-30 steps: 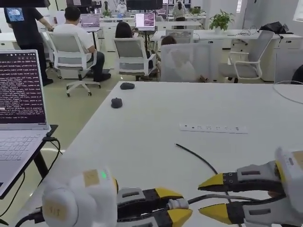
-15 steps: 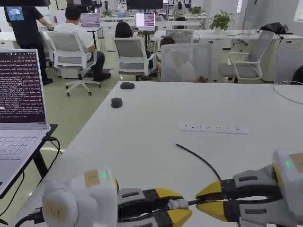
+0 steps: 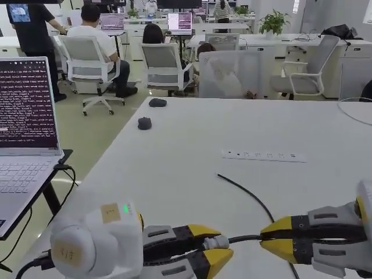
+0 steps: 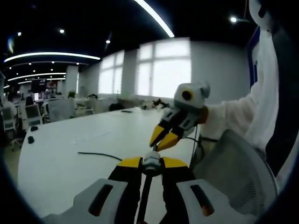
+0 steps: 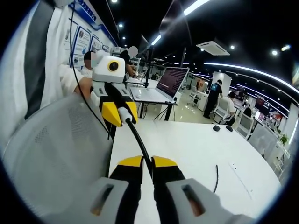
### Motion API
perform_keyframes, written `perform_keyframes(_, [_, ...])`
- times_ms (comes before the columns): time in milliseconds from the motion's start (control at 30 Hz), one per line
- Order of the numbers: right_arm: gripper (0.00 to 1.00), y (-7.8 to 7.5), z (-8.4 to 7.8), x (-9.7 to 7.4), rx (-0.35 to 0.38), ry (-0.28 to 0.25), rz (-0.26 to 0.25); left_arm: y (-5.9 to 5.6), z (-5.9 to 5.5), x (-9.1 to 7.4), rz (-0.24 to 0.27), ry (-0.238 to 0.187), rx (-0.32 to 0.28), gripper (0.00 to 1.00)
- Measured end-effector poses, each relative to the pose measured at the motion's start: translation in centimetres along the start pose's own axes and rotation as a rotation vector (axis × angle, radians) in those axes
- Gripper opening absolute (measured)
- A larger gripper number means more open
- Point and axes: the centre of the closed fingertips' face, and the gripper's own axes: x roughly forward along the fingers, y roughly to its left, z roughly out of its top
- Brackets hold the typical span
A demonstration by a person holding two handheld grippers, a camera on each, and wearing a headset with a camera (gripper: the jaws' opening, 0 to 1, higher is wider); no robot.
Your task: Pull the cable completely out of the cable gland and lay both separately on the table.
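Note:
My left gripper (image 3: pixel 224 247) at the bottom left is shut on the small white cable gland (image 3: pixel 216 241), which sticks out between its yellow tips. A black cable (image 3: pixel 247 238) runs out of the gland to my right gripper (image 3: pixel 265 237), which is shut on it a short way to the right. The cable's loose tail (image 3: pixel 244 190) lies on the white table (image 3: pixel 192 145). In the left gripper view the gland (image 4: pixel 152 160) sits between the jaws, with the right gripper (image 4: pixel 158 142) just beyond. The right gripper view shows the cable (image 5: pixel 140 144) leading to the gland (image 5: pixel 125 115).
A white power strip (image 3: pixel 264 156) lies across the middle of the table, two dark mice (image 3: pixel 144 123) further back left. An open laptop (image 3: pixel 26 116) stands on a side stand at the left. Office chairs (image 3: pixel 163 67) and seated people fill the background.
My right gripper has shut on the cable and moved right, away from the gland. A longer stretch of cable now shows between the two grippers. The left gripper has held still.

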Motion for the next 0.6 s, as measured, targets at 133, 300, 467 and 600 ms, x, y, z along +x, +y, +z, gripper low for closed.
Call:
perform_keyframes(133, [0.05,-0.3,-1.1,-0.7,0.019,0.025,-0.029,-0.1,0.0,0.0,-0.003,-0.001,0.003,0.16])
perform_keyframes(300, [0.05,-0.7,-2.0,-1.8,0.044,0.037,-0.062,0.0,0.0,0.0,0.003,0.0,0.002,0.16])
perform_keyframes(467, [0.05,-1.1,-2.8,-2.5,0.068,0.049,-0.091,0.2,0.1,-0.1,0.009,-0.003,0.0,0.16])
perform_keyframes(600, [0.05,-1.0,-3.3,-2.7,0.079,0.052,-0.094,0.3,0.1,-0.1,0.013,-0.008,-0.008,0.16])
